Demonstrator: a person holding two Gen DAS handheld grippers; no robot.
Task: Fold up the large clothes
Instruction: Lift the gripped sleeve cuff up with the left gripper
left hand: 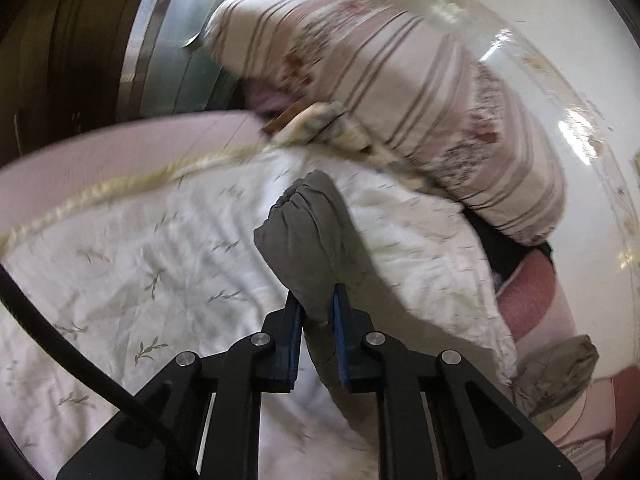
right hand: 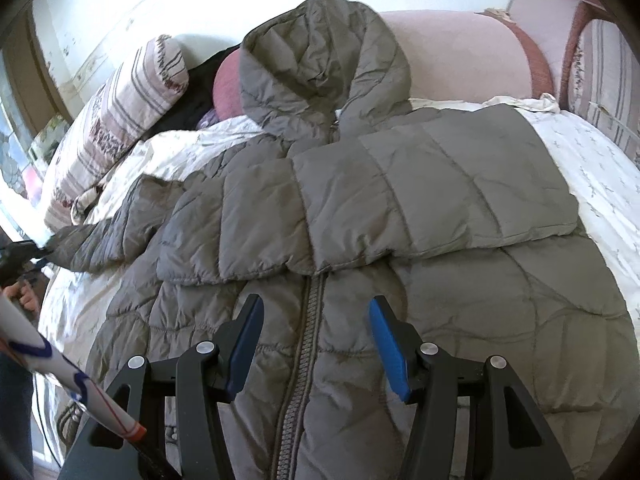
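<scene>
A grey quilted hooded jacket (right hand: 400, 200) lies front up on the bed, zipper (right hand: 304, 340) closed and hood (right hand: 320, 72) toward the headboard. One sleeve (right hand: 440, 184) is folded across its chest. The other sleeve (right hand: 100, 240) stretches out to the left, where my left gripper (right hand: 24, 252) holds its end. In the left wrist view the left gripper (left hand: 318, 312) is shut on that grey sleeve cuff (left hand: 308, 240), lifted above the bedcover. My right gripper (right hand: 316, 312) hovers open over the jacket's lower front, its blue pads either side of the zipper, holding nothing.
A striped pillow (right hand: 120, 112) lies along the wall side of the bed. The white leaf-print bedcover (left hand: 140, 260) is under everything. A pink padded headboard (right hand: 452, 56) stands behind the hood. A person's hand (right hand: 24, 296) shows at the left edge. A black cable (left hand: 60, 340) crosses the left wrist view.
</scene>
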